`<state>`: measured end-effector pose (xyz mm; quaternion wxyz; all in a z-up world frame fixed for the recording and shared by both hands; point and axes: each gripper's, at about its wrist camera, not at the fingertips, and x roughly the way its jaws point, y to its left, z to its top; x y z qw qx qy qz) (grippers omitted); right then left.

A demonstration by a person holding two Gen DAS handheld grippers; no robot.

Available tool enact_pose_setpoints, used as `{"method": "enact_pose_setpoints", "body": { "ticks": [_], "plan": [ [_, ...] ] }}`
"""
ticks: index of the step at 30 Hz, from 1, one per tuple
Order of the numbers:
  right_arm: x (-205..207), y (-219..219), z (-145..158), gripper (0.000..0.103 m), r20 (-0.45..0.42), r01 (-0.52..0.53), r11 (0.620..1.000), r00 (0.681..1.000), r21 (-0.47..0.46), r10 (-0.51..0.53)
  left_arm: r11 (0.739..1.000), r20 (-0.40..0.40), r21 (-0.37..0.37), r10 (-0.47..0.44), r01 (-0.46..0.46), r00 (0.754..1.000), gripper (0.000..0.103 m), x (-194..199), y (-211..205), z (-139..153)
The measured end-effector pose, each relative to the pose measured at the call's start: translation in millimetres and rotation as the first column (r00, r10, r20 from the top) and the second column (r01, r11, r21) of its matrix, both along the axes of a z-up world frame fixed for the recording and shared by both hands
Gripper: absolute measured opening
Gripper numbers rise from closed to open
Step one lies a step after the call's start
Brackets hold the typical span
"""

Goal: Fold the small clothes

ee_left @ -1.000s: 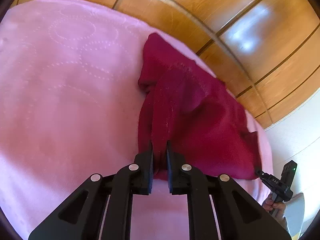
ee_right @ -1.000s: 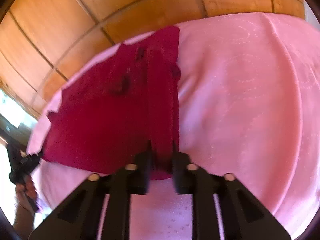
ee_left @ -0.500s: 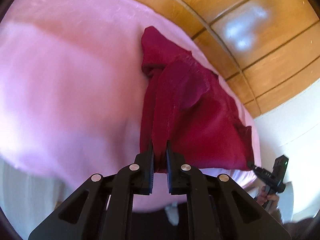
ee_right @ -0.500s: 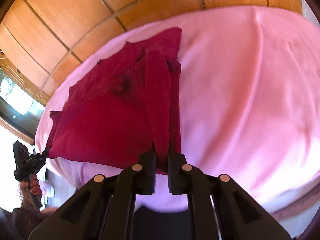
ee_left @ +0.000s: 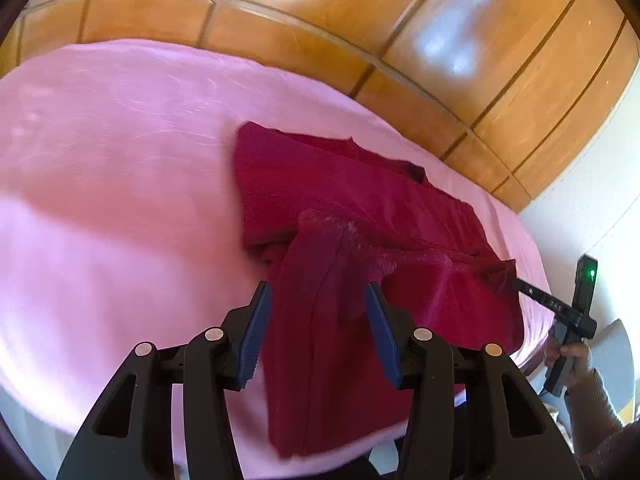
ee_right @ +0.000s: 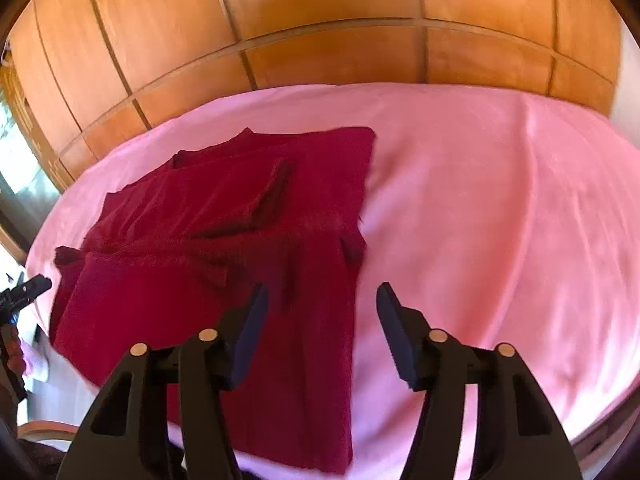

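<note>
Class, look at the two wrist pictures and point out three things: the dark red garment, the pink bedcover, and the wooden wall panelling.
dark red garment (ee_right: 224,216): right wrist view, flat middle area.
pink bedcover (ee_right: 500,208): right wrist view, bare part beside the garment.
wooden wall panelling (ee_left: 280,48): left wrist view, panel behind the bed.

Left black plastic two-finger gripper (ee_left: 317,330): blue ribbed finger pads (ee_left: 256,334), round silver screws. Right black plastic two-finger gripper (ee_right: 320,330): matching build, copper-tinted screws.
</note>
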<state>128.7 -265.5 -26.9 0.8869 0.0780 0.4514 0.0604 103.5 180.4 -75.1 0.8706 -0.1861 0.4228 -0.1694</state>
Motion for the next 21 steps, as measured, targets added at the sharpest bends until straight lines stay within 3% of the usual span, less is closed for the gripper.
{"method": "enact_pose_setpoints", "body": {
  "ticks": [2,4,6,7,11,14,16,17,18,20,21],
  "plan": [
    [12.0,5.4,-5.9,0.051,-0.007,-0.008,1.000,1.000,-0.017,0.008,1.000,-0.015,0.010,-0.023,0.023,1.000,0.047,12.2,-5.2,-5.0],
    [19.3,10.4,-10.7,0.036,-0.021,-0.015,1.000,1.000,-0.024,0.015,1.000,-0.026,0.004,-0.029,0.029,0.999,0.046,21.0,-7.7,-10.8],
    [18.9,12.9,-12.5,0.014,-0.022,-0.018,0.999,1.000,-0.042,0.017,0.999,-0.006,0.007,-0.031,0.031,0.999,0.009,22.1,-9.2,-8.5],
    [17.3,11.1,-12.0,0.009,-0.021,-0.012,0.999,1.000,-0.041,0.011,1.000,0.011,0.021,-0.020,0.020,1.000,0.007,20.6,-9.1,-6.4],
    [4.1,1.3,2.7,0.007,0.012,0.001,1.000,1.000,0.021,-0.001,0.999,0.035,0.015,0.039,-0.040,0.999,0.005,11.7,0.4,-5.2],
    [1.6,0.6,5.7,0.007,0.014,-0.001,1.000,1.000,0.014,0.001,0.998,0.011,-0.024,0.052,-0.052,0.999,0.006,8.5,7.5,-13.3],
    [5.6,2.8,-1.5,0.007,-0.004,-0.003,1.000,1.000,0.012,0.003,0.997,-0.008,-0.053,0.050,-0.051,0.999,0.024,9.7,10.5,-18.5],
    [8.2,3.5,-5.1,0.008,-0.014,-0.001,1.000,1.000,0.017,0.001,0.996,-0.019,-0.067,0.054,-0.055,0.998,0.050,10.8,11.3,-20.4],
    [11.1,4.0,-9.4,0.012,-0.023,0.004,1.000,1.000,0.027,-0.003,0.993,-0.024,-0.095,0.064,-0.066,0.998,0.066,11.3,13.0,-21.1],
    [15.0,3.4,-15.4,0.022,-0.034,0.015,0.999,0.999,0.044,-0.014,0.992,-0.022,-0.112,0.058,-0.060,0.998,0.066,13.3,11.8,-20.8],
    [17.3,3.2,-18.9,0.035,-0.042,0.020,0.999,0.999,0.049,-0.018,0.994,-0.019,-0.092,0.048,-0.050,0.999,0.065,15.7,8.8,-20.3]
  ]
}}
